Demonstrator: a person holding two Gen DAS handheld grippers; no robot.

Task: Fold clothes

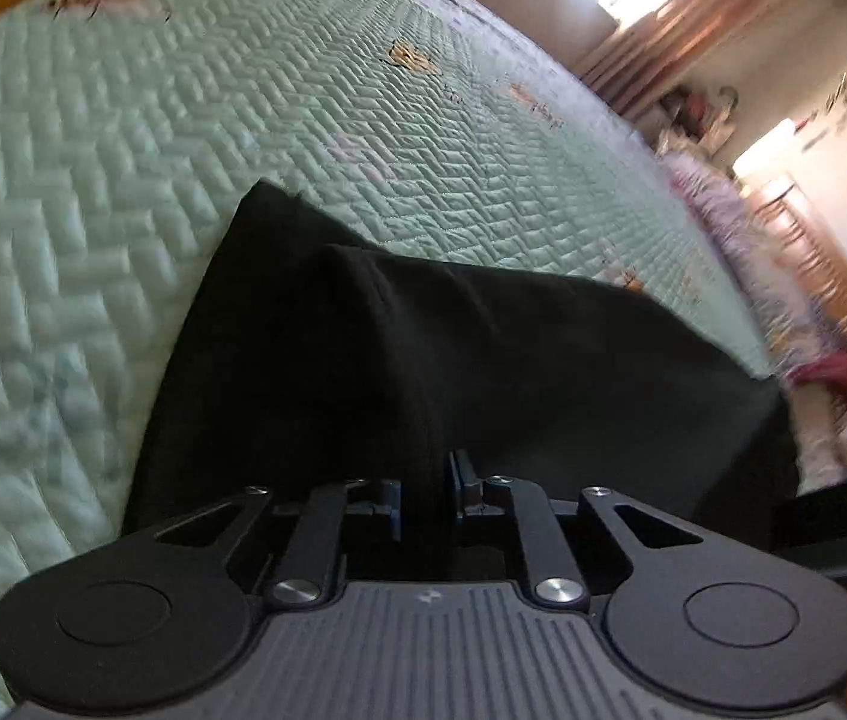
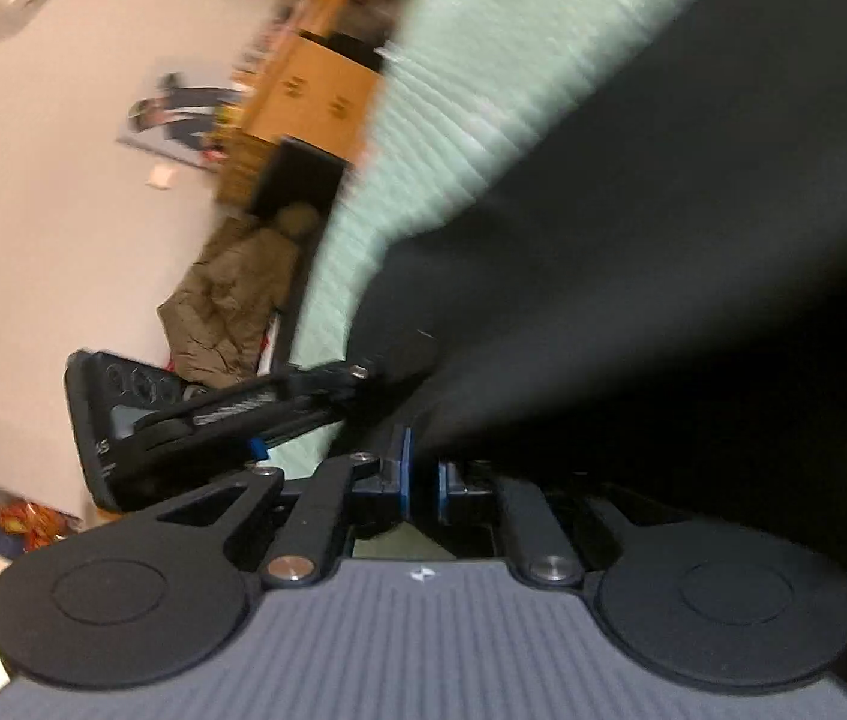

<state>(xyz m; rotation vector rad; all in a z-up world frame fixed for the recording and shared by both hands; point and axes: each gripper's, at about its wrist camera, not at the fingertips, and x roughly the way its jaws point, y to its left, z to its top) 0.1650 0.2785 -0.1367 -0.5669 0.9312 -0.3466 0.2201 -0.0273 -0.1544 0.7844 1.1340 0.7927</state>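
Observation:
A black garment [image 1: 483, 360] lies on the mint-green quilted bedspread [image 1: 183, 150], part of it lifted into a ridge that runs down to my left gripper [image 1: 425, 495]. Its blue pads [image 1: 395, 504] stand close together with a fold of the black cloth pinched between them. In the right wrist view the same black garment [image 2: 693, 240] fills the right side, stretched taut towards my right gripper [image 2: 422, 480], which is shut on its edge. My left gripper [image 2: 375, 369] shows there too, just to the left and gripping the cloth nearby. Both views are blurred.
The bedspread [image 2: 453, 90] ends at the bed's edge on the left of the right wrist view. Beyond it are a crumpled brown bundle [image 2: 231, 300] on the floor and a wooden cabinet [image 2: 315, 90]. Curtains [image 1: 693, 18] and a reddish cloth [image 1: 843, 384] lie past the far side.

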